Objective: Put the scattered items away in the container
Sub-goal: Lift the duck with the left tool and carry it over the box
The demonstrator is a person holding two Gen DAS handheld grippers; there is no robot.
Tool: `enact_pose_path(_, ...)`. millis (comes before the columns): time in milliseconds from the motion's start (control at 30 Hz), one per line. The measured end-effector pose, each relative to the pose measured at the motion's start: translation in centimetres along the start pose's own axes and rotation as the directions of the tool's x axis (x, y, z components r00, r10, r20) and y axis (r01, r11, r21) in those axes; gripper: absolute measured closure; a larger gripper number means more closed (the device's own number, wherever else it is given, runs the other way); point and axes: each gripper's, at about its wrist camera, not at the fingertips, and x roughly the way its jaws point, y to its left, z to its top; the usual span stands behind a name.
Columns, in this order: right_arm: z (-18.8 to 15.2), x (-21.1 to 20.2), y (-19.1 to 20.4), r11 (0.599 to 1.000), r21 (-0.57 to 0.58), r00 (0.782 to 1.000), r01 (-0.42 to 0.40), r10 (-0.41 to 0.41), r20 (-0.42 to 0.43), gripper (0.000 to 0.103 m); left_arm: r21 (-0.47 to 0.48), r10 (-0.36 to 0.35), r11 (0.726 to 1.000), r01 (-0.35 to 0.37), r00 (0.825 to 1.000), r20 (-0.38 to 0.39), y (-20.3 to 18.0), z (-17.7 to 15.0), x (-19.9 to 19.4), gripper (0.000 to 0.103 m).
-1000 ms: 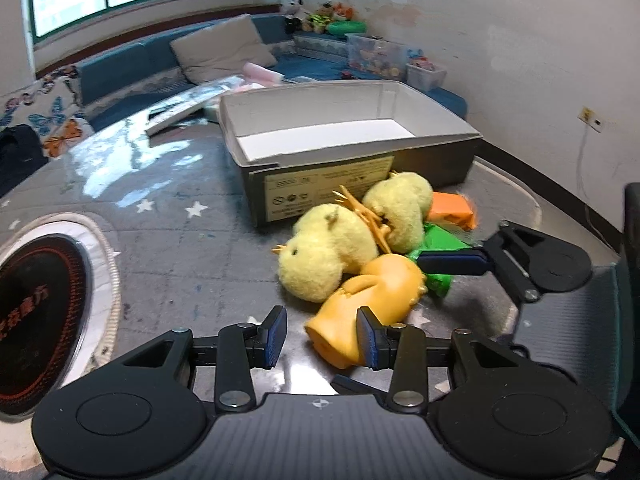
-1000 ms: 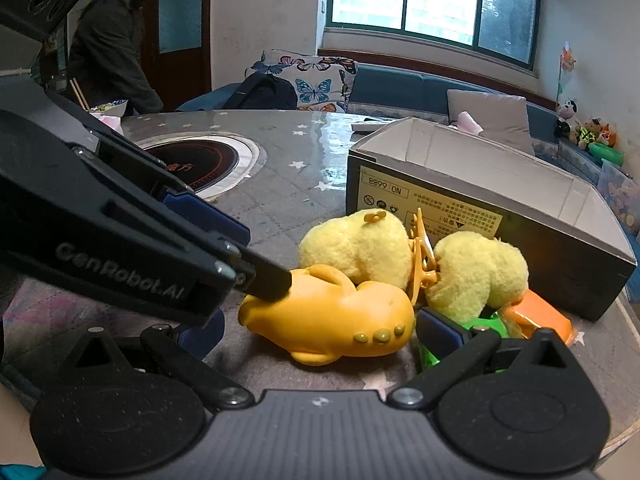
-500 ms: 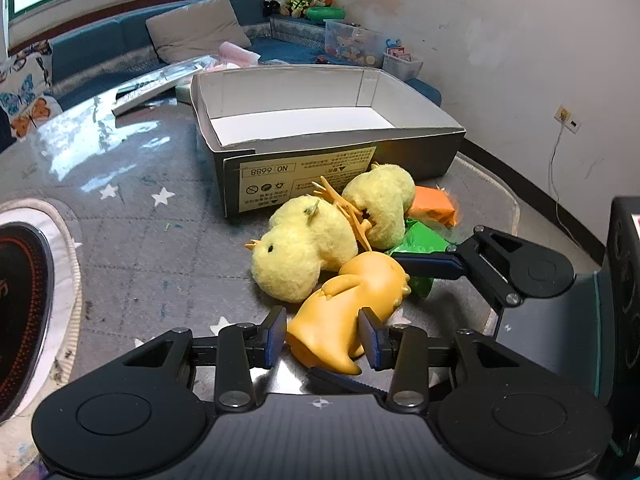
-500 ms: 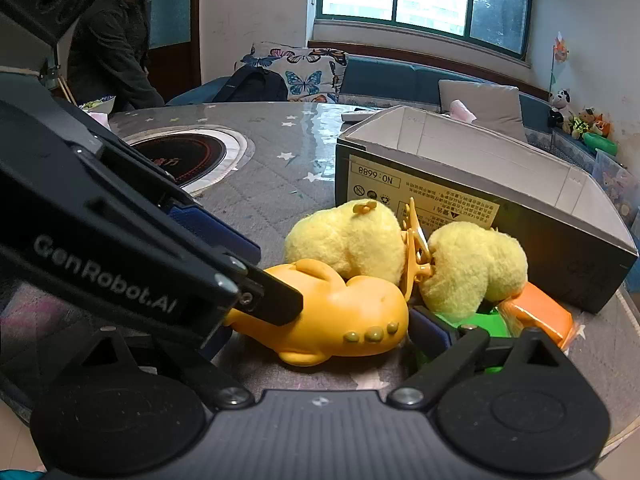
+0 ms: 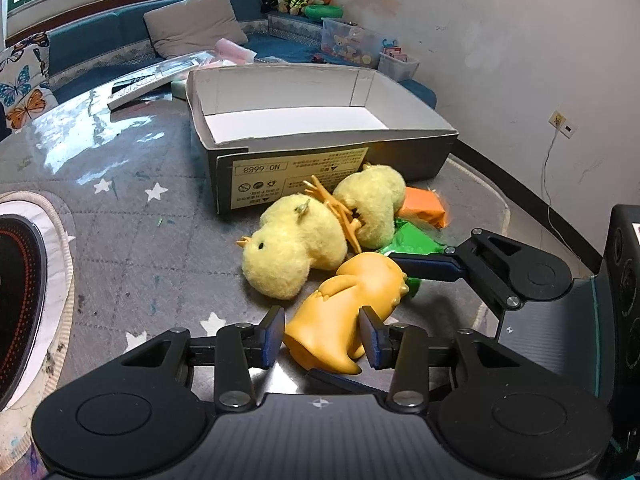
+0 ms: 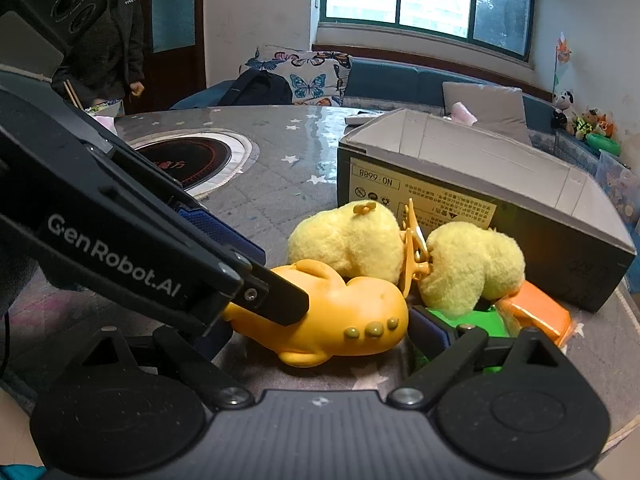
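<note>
An orange rubber toy lies on the table in front of two yellow plush chicks. A green packet and an orange packet lie beside them. The empty grey cardboard box stands just behind. My left gripper is open, its pads on either side of the orange toy's tail end, close to it. My right gripper is open around the toy's head end; one finger shows in the left wrist view.
A round black induction plate is set into the table at the left. A flat package lies beyond the box. A person stands at the far side. A sofa with cushions runs behind the table.
My left gripper has moved forward, so the orange toy's tail now sits between its pads. The right gripper has crept closer to the toy. The toys have not moved.
</note>
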Motion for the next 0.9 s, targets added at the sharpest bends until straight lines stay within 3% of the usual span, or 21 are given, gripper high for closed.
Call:
enact_pose_path(233, 1.3, -1.9, -1.1, 1.0, -0.017, 0.998, 0.018, -0.017, 0.056, 0.008, 0.027, -0.006, 1.0, 0.004, 0.998, 0.061, -1.6, 2.2, -1.5, 0.06)
enact_pose_path(467, 4.3, -3.6, -4.6, 0.997, -0.034, 0.989, 0.074, -0.07, 0.127, 0.008, 0.075, -0.025, 0.997, 0.015, 0.991, 0.128, -3.6, 7.3, -1.6, 0.06)
enact_pose_path(900, 9.8, -0.5, -14.5, 0.991, -0.036, 0.983, 0.131, -0.124, 0.138, 0.008, 0.104, -0.041, 0.994, 0.028, 0.992, 0.122, -5.6, 17.8, 5.1, 0.06)
